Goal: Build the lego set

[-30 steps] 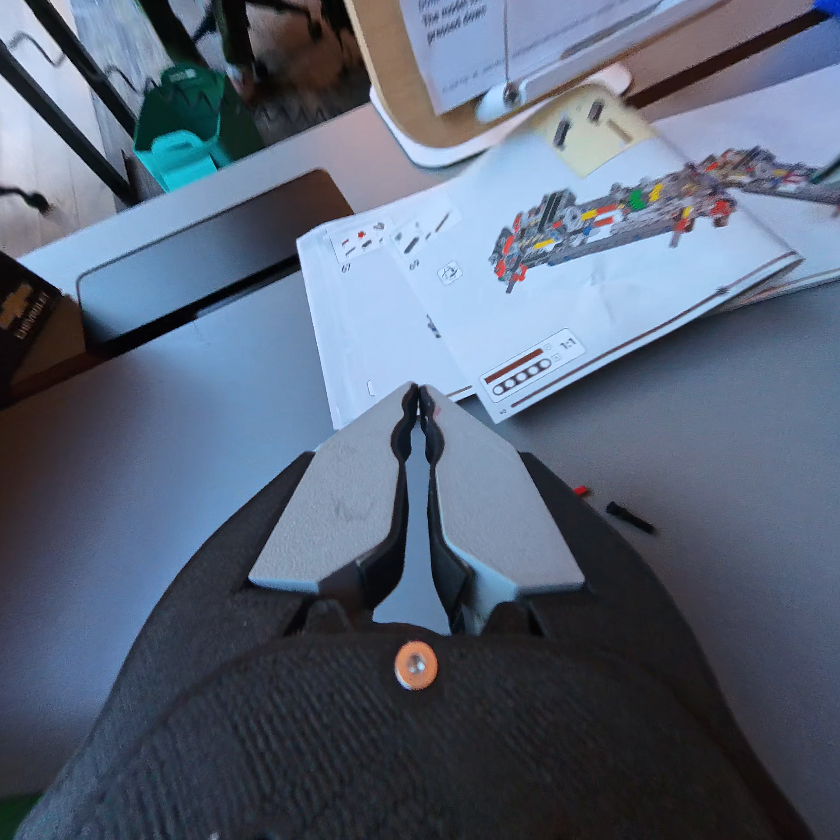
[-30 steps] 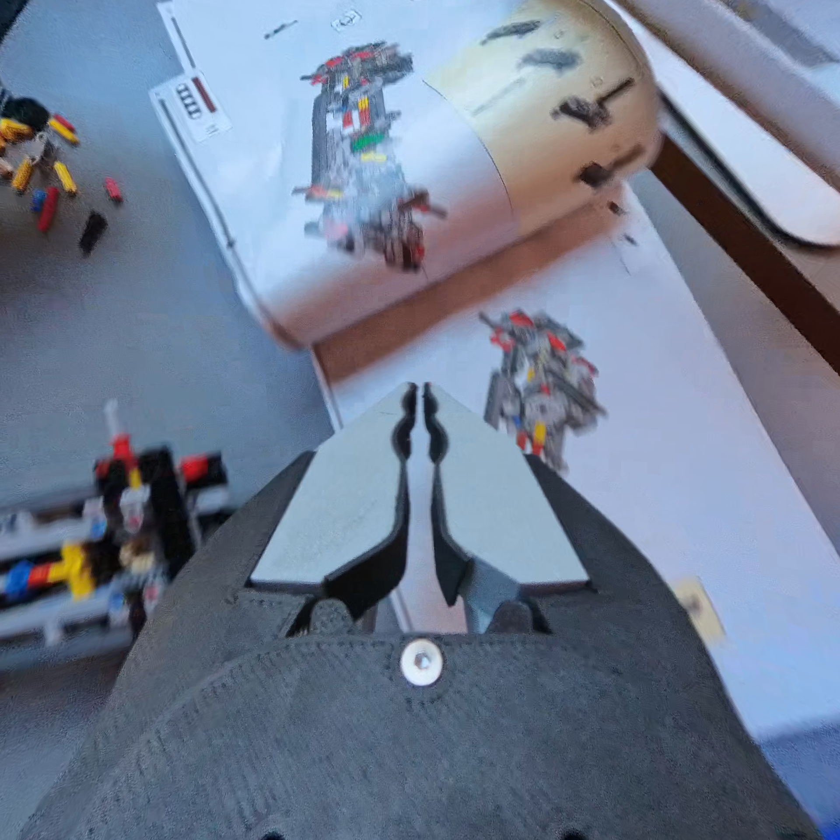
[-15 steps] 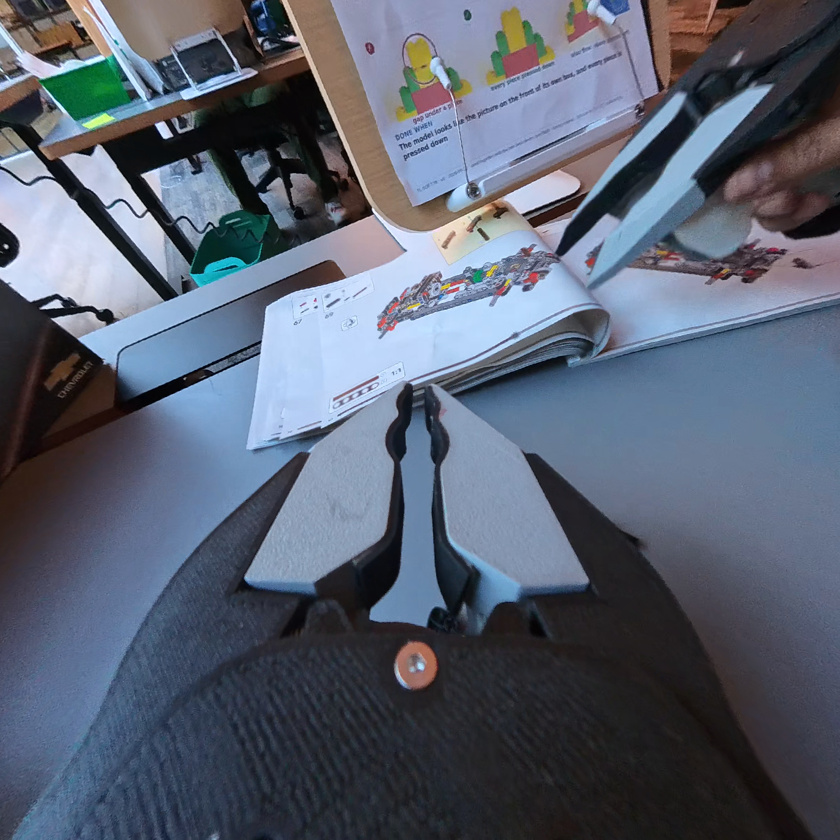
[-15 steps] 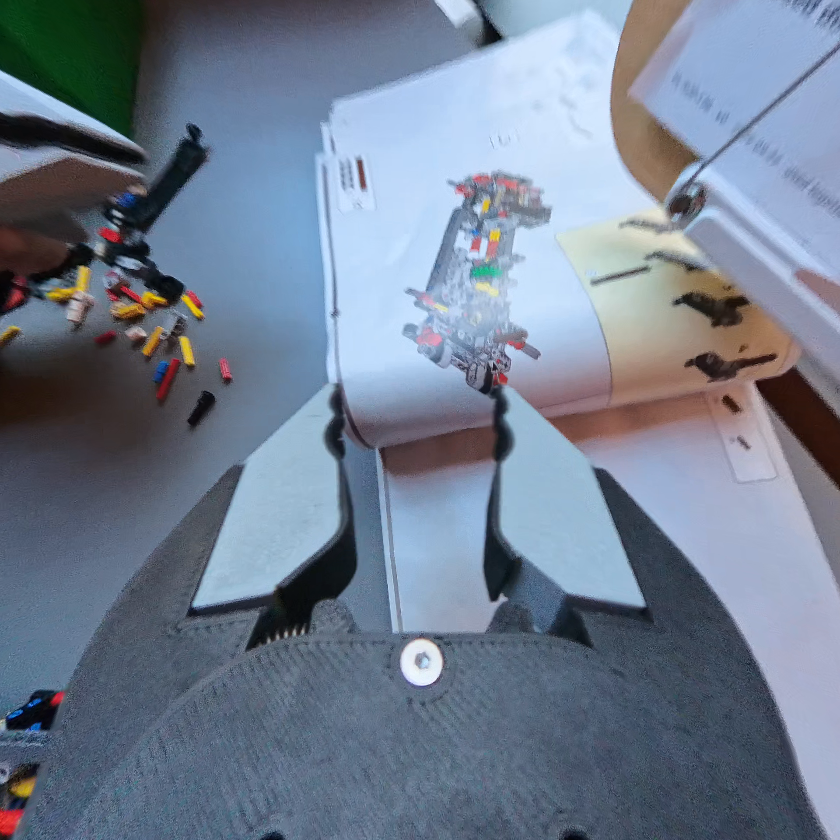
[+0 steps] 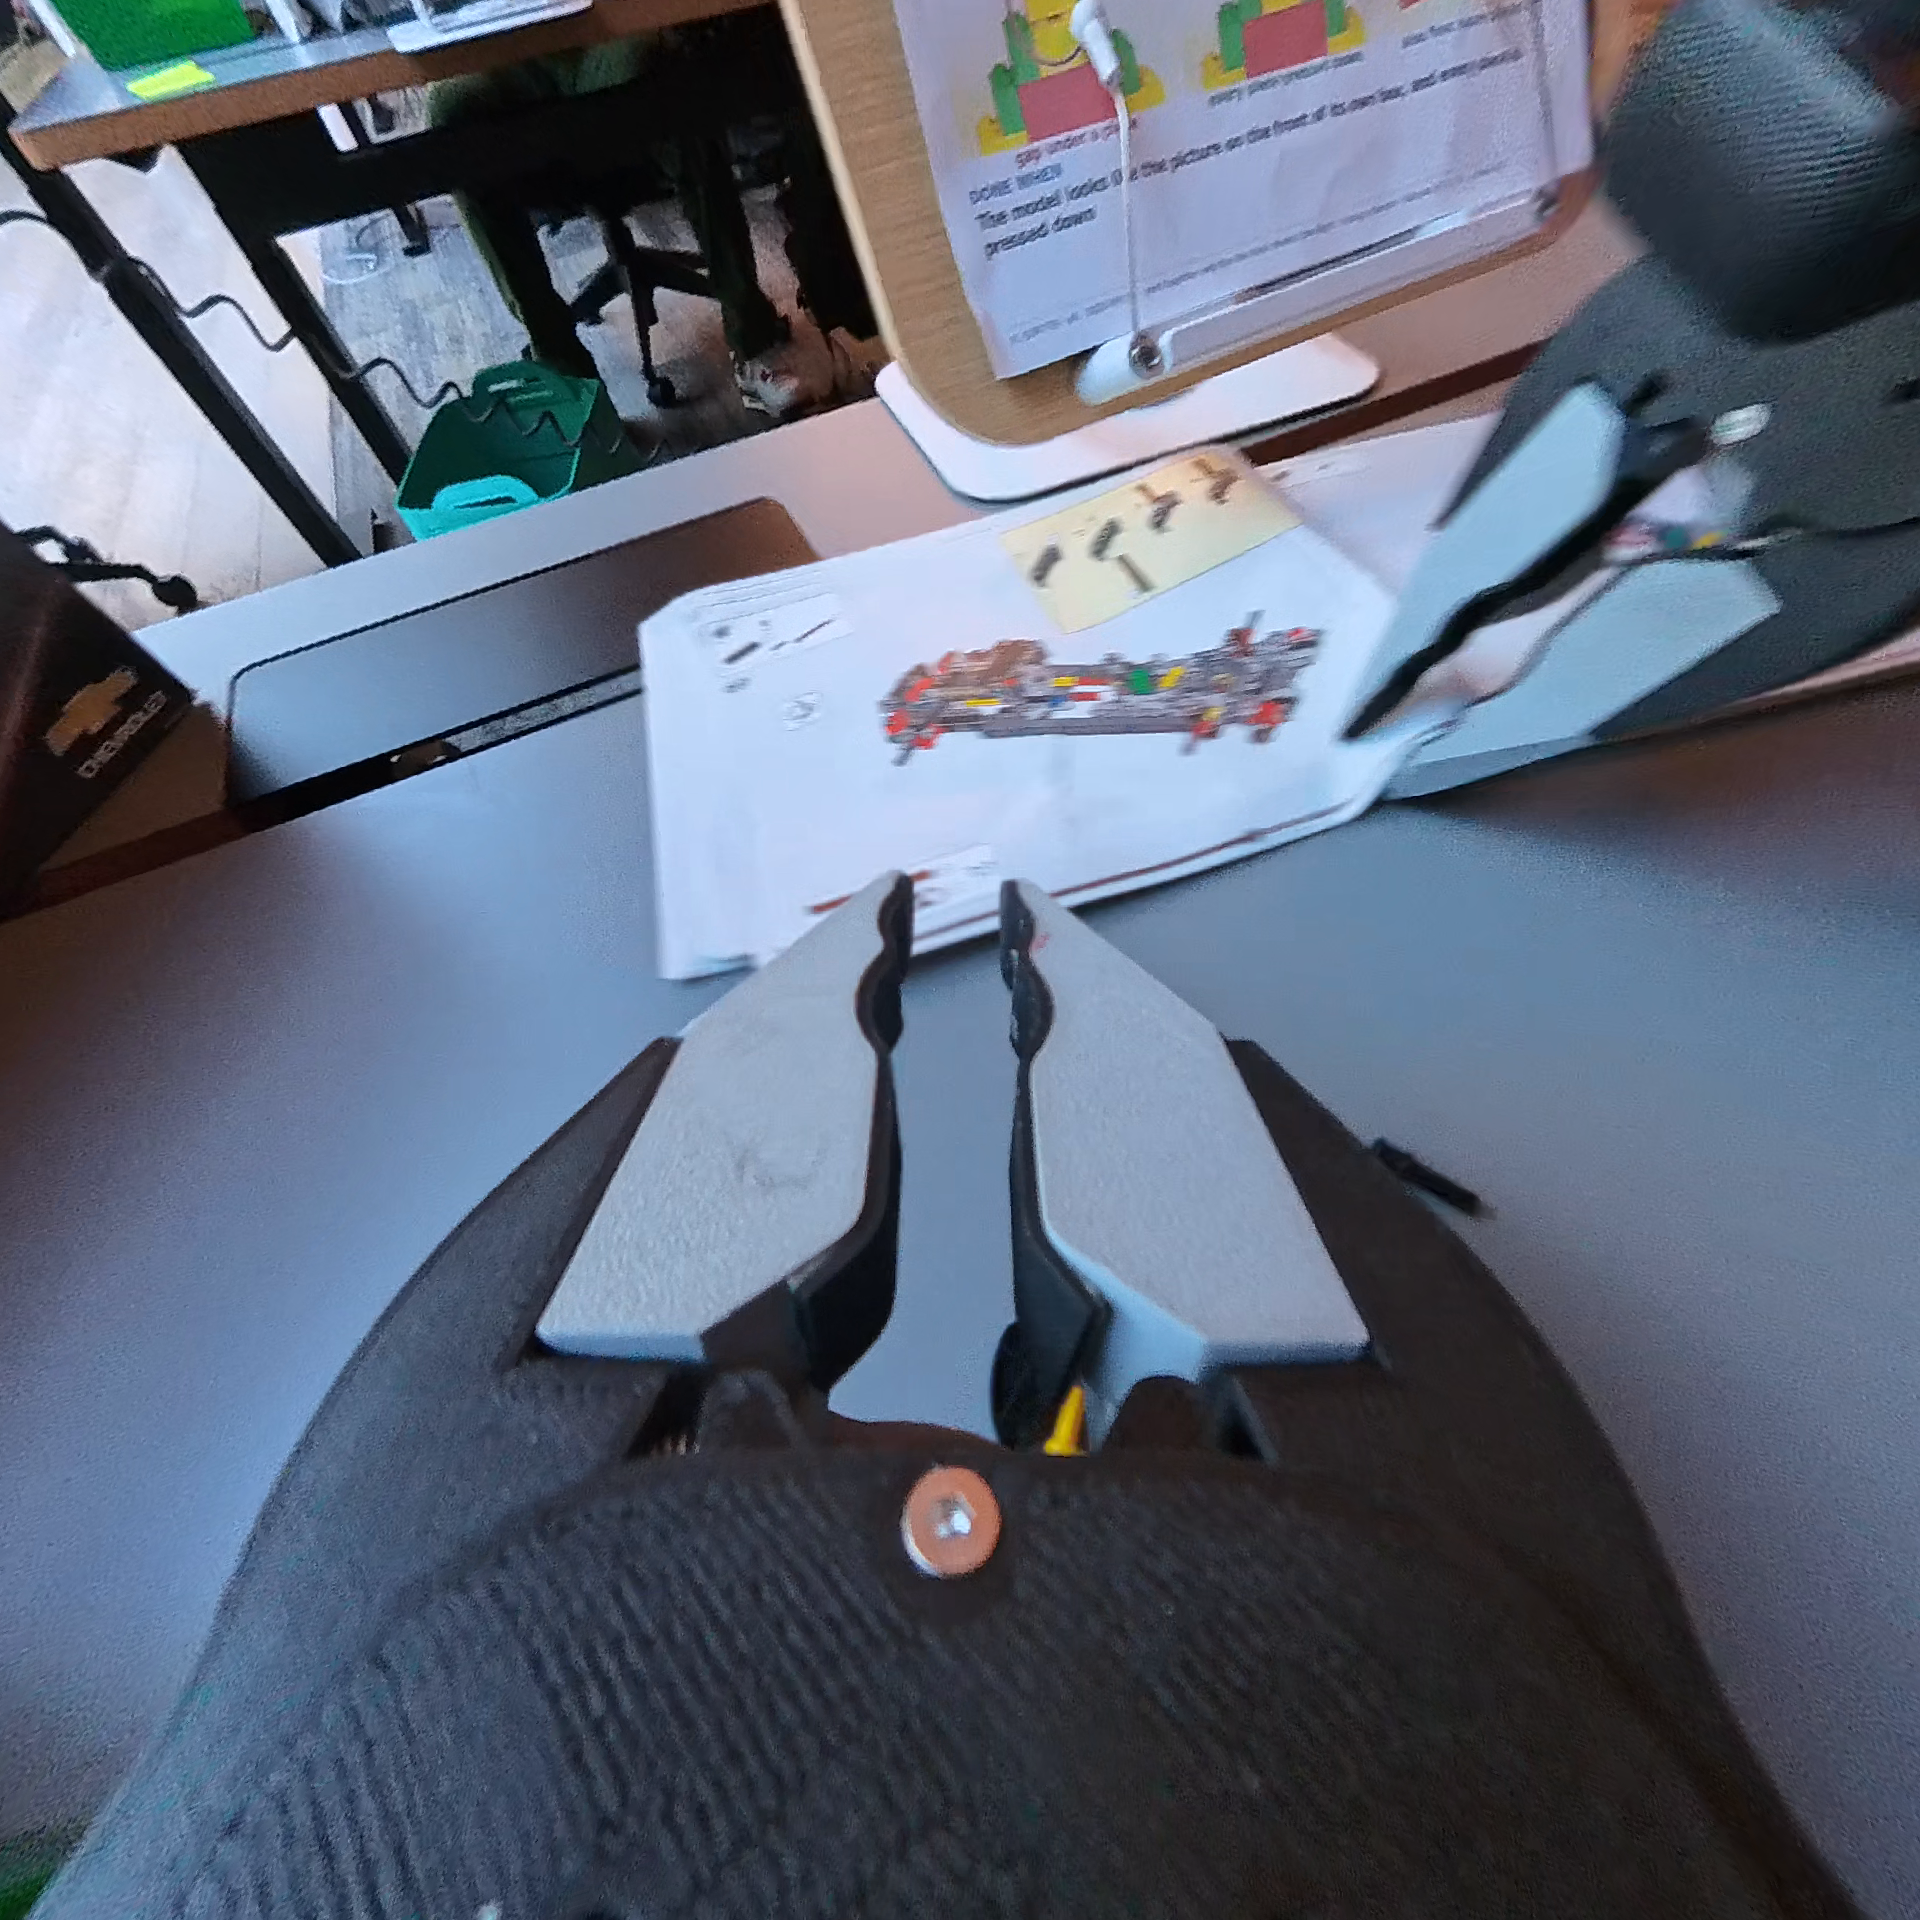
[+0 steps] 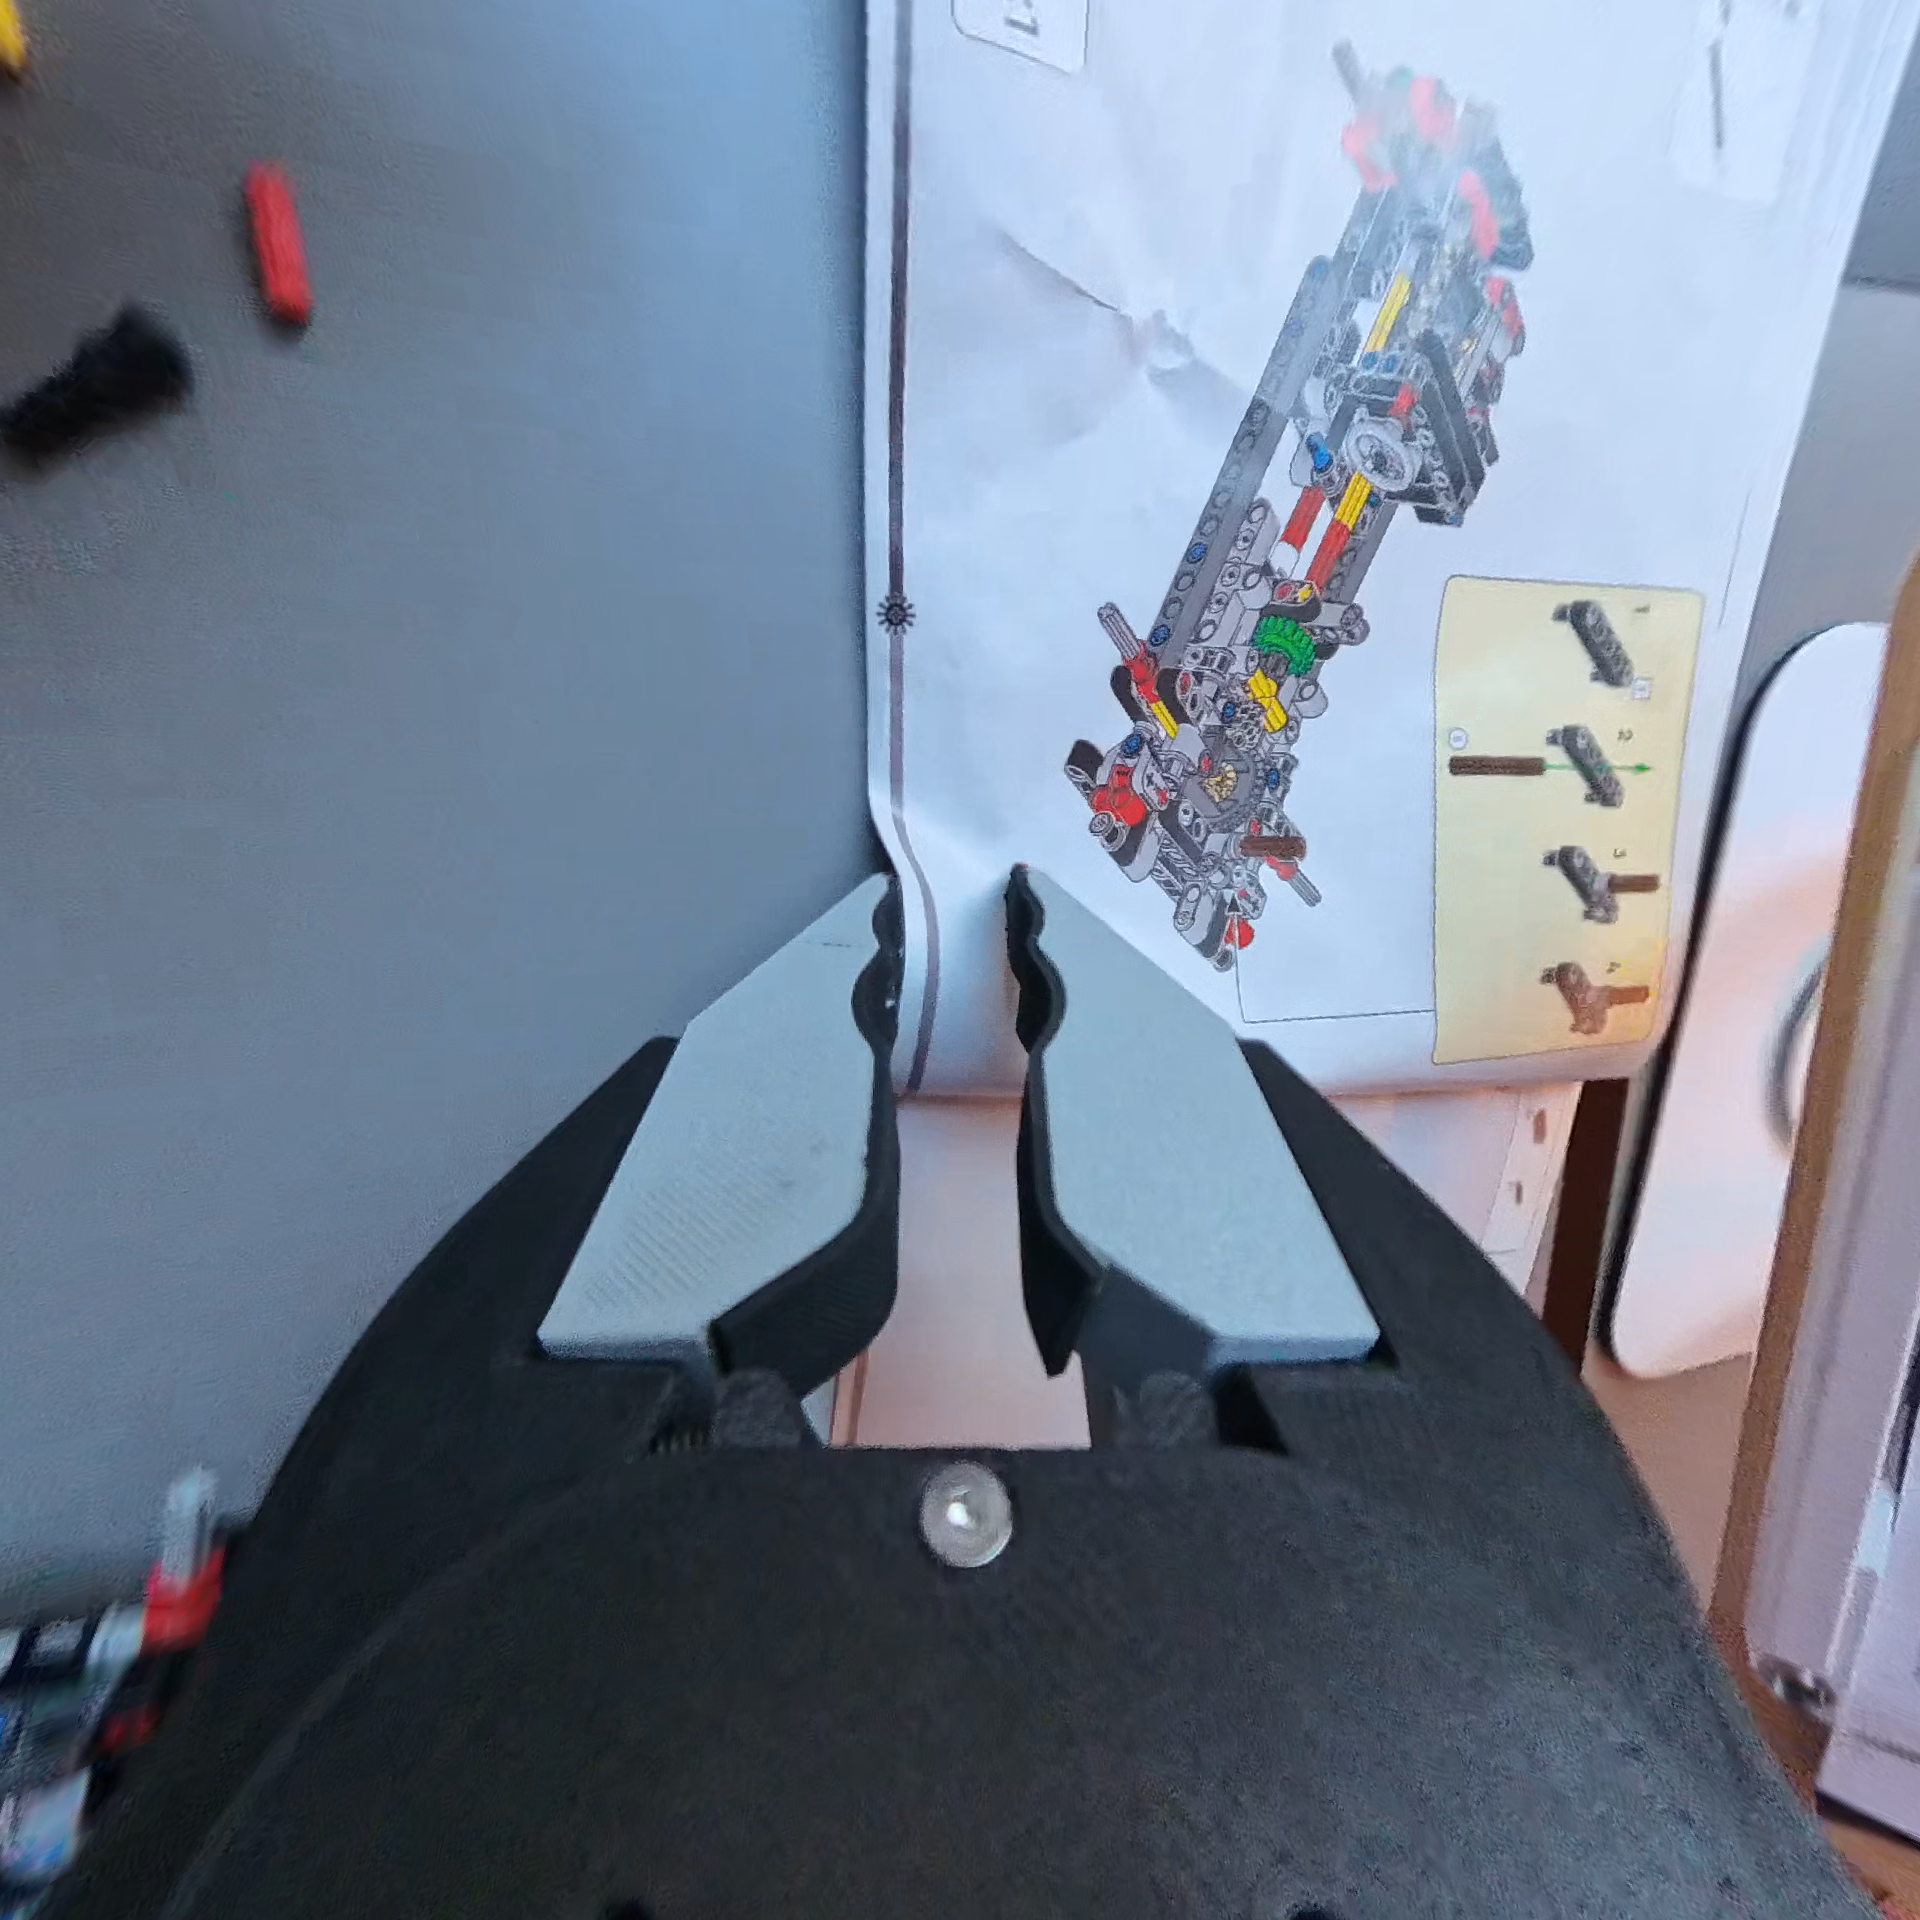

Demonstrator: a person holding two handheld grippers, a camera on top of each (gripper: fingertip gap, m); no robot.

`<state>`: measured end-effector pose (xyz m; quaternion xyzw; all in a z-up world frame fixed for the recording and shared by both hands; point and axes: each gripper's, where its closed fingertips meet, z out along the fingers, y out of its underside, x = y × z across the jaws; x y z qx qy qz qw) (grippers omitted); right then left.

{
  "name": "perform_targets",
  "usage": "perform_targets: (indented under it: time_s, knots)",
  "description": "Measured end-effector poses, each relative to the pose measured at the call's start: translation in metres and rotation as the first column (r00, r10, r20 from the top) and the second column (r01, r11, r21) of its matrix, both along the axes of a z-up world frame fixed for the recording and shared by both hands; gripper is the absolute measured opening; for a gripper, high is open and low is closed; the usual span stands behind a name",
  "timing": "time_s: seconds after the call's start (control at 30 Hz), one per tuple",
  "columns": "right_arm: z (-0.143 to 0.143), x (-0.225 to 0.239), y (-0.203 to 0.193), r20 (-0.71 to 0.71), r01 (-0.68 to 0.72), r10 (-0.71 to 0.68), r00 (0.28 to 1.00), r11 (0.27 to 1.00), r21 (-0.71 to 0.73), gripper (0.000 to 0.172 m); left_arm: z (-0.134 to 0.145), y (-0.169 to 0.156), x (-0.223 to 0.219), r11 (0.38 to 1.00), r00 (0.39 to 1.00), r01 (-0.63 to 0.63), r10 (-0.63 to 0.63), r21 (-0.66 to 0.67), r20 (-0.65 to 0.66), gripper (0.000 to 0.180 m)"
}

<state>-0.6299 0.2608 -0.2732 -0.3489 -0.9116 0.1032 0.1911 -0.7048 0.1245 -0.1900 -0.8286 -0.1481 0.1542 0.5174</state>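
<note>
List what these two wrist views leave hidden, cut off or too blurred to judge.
- Right wrist view: whether the right gripper presses the white instruction booklet page; its fingers hide the contact.
- Right wrist view: grey brick model, cut off by the left edge.
- Left wrist view: small yellow piece, mostly hidden under the left gripper.
- Left wrist view: wooden document stand, blurred, top cut off.

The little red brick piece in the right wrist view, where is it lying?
The red piece lies on the grey table, upper left, beside a black piece and left of the open instruction booklet.
</note>
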Motion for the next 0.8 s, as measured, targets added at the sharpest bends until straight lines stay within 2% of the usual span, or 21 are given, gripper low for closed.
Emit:
perform_targets:
  time_s: [0.13, 0.23, 0.37, 0.43, 0.5, 0.6, 0.7, 0.8]
  knots:
    - [0.0, 0.041, 0.014, 0.04, -0.054, 0.055, 0.998, 0.998, -0.02, 0.018, -0.001, -0.016, -0.018, 0.998, 0.997, -0.061, 0.062, -0.024, 0.035, 0.033]
    - [0.005, 0.061, 0.016, 0.039, -0.021, 0.026, 0.999, 0.991, -0.13, 0.018, 0.005, -0.024, -0.026, 0.995, 0.991, -0.085, 0.08, 0.044, 0.107, 0.048]
    - [0.019, 0.079, 0.01, 0.032, 0.015, -0.007, 0.999, 0.962, -0.271, 0.015, 0.0, -0.028, -0.033, 0.993, 0.985, -0.107, 0.1, 0.042, 0.14, 0.054]
    - [0.036, 0.084, 0.011, 0.032, 0.081, -0.074, 0.997, 0.929, -0.362, 0.021, -0.006, -0.028, -0.033, 0.994, 0.987, -0.11, 0.109, 0.0, 0.121, 0.054]
    - [0.064, 0.094, 0.009, 0.026, 0.124, -0.13, 0.991, 0.843, -0.524, 0.029, -0.01, -0.029, -0.034, 0.99, 0.988, -0.133, 0.136, -0.049, 0.078, 0.054]
    - [0.107, 0.118, 0.014, -0.08, 0.097, -0.211, 0.974, 0.712, -0.695, 0.035, -0.007, -0.031, -0.033, 0.986, 0.988, -0.149, 0.151, -0.073, 0.023, 0.06]
    - [0.124, 0.146, 0.032, -0.214, 0.068, -0.321, 0.922, 0.681, -0.729, 0.046, 0.0, -0.03, -0.029, 0.988, 0.989, -0.144, 0.145, -0.056, 0.013, 0.069]
    - [0.123, 0.17, 0.05, -0.34, 0.038, -0.422, 0.84, 0.672, -0.739, 0.048, 0.003, -0.028, -0.024, 0.989, 0.991, -0.134, 0.133, -0.057, -0.008, 0.074]
